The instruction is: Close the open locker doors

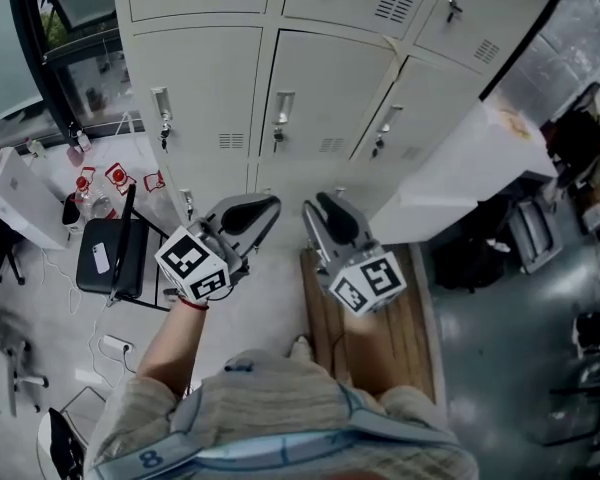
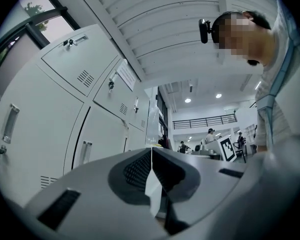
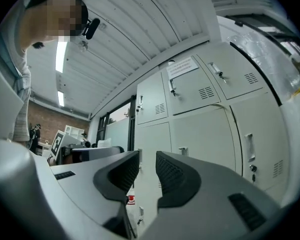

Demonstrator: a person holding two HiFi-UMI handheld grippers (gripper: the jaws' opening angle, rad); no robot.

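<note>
**Left.** The left gripper (image 1: 271, 206) is held just in front of the bank of pale grey steel locker doors (image 1: 320, 88). It points at the bottom row but does not touch it. In the left gripper view (image 2: 151, 150) its dark ribbed pads are pressed together into a thin seam, and nothing is held between them.

**Centre.** The doors are seen as flush panels with small upright chrome handles (image 1: 282, 108) and louvred vents. No door is shown standing clearly ajar in any view. The step in hand is therefore judged to be either the approach to a door low on the bank or a check after closing. If a panel is found ajar, the next move calls for a flat push with a jaw tip near the handle edge until the latch seats.

**Right.** The right gripper (image 1: 316, 208) is held beside the left one, above a brown wooden board (image 1: 410, 318) on the floor. Its jaws (image 3: 147, 159) are parted by a narrow gap in which nothing is gripped. The locker fronts lie directly ahead of it, near but apart.
</note>
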